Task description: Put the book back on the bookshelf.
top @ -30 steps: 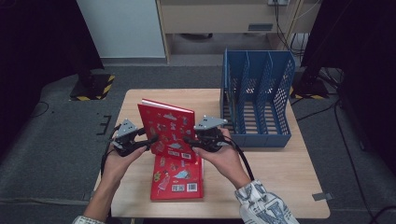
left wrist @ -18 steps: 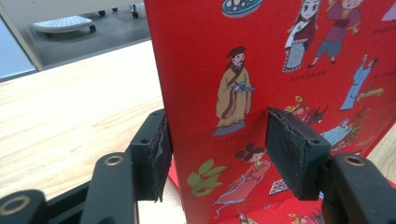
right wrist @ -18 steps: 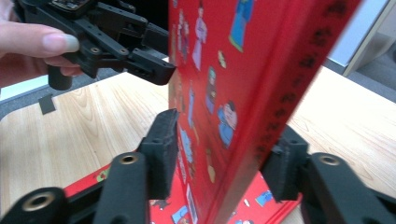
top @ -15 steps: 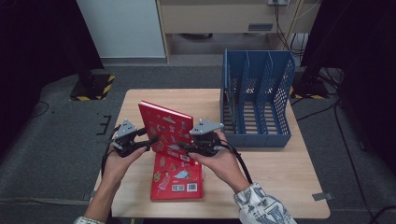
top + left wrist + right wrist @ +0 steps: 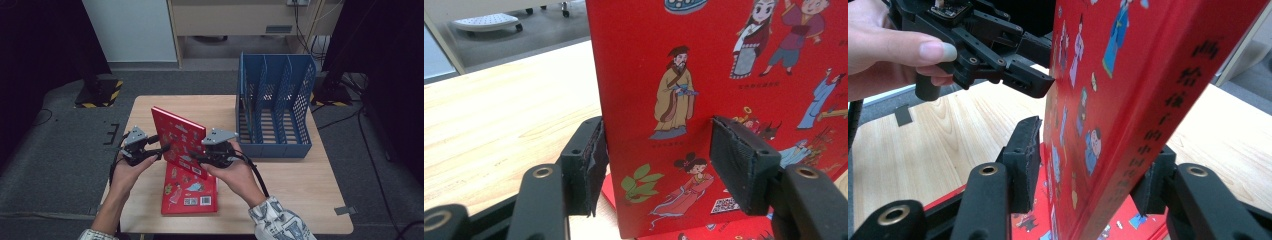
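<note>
A flat red picture book (image 5: 190, 192) lies at the near edge of the wooden surface (image 5: 300, 185). Just beyond it a second red picture book (image 5: 177, 134) stands upright, tilted, between both hands. The right claw (image 5: 196, 159) is clamped across its spine (image 5: 1153, 100); its jaws have just been closing on it. The left claw (image 5: 164, 149) straddles the book's left edge, one pad behind and one in front, which has just eased a little wider and seems to stand off the cover. Far right stands a blue file rack (image 5: 275, 110).
</note>
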`<state>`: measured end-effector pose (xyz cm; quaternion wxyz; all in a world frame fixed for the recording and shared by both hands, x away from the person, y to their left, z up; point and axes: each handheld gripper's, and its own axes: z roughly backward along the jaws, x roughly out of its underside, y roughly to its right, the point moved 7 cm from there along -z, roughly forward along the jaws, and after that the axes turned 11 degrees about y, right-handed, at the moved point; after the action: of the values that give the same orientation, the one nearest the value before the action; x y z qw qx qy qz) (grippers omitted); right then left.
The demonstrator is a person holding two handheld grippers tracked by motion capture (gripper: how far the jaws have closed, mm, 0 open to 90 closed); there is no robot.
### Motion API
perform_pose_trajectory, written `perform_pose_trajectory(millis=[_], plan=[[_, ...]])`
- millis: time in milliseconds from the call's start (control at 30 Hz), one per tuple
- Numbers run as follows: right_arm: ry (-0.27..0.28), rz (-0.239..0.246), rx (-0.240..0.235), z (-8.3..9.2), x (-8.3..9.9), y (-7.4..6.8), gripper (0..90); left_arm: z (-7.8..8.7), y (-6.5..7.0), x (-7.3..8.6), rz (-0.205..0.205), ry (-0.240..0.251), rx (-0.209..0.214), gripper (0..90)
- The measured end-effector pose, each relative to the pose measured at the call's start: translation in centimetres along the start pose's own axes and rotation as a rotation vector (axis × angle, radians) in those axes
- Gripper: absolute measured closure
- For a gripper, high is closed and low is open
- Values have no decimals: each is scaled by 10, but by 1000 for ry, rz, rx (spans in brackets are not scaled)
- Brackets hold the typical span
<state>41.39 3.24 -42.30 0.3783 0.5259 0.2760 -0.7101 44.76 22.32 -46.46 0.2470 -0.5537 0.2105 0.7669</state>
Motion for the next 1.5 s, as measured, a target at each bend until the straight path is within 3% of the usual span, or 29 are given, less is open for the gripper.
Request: perform_pose_trajectory(millis=[367, 433, 500, 1500], plan=[[13, -4, -14, -3, -4, -3, 531, 2, 1, 1, -5, 0, 1, 388], [13, -4, -14, -3, -4, -3, 531, 2, 2, 0, 18, 4, 5, 374], [13, -10, -19, -4, -5, -3, 534, 3, 2, 0, 12, -2, 4, 370], [51, -29, -40, -7, -31, 4, 698, 3, 2, 1, 4, -3, 10, 370]])
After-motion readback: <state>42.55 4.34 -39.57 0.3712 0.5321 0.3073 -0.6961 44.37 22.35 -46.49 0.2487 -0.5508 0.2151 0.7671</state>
